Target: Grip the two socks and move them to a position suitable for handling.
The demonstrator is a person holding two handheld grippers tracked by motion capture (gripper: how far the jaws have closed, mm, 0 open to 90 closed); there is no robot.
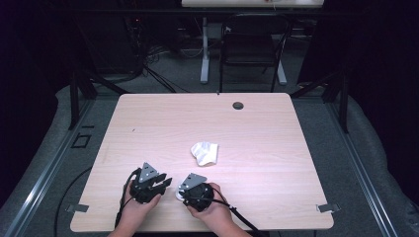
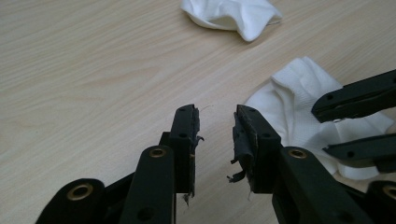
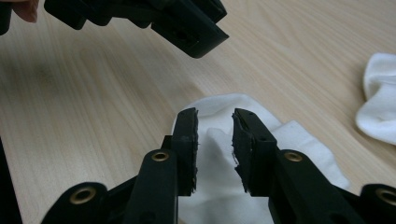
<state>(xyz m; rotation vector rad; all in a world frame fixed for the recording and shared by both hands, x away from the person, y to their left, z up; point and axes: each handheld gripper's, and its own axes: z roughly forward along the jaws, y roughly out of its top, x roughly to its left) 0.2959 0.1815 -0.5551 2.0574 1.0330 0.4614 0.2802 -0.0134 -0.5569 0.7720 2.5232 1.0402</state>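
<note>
**White socks, both grippers just let go**

White cotton is the whole job: two socks on the table. One sock lies crumpled near the middle of the table. The other sock lies flat close to the near edge, right under the right gripper.

Such a sock should be light, limp and not at all fragile (nor slippery for rubber pads), but it will sag and unfold from any single hold. I judge the best hold to be a pinch on a doubled edge or on the cuff, where the fabric stands thick enough for the pads; two pinches set apart would keep it spread.

The left gripper has its jaws apart with only bare wood between them, and it points across at the near sock's edge without touching it. The right gripper's jaws also stand apart; the sock shows in the gap below them, yet the pads press on nothing.

In the high view both hands sit side by side at the near edge, the left hand left of the right hand, each gripper tilted forward and down, their tips turned toward each other over the near sock.
</note>
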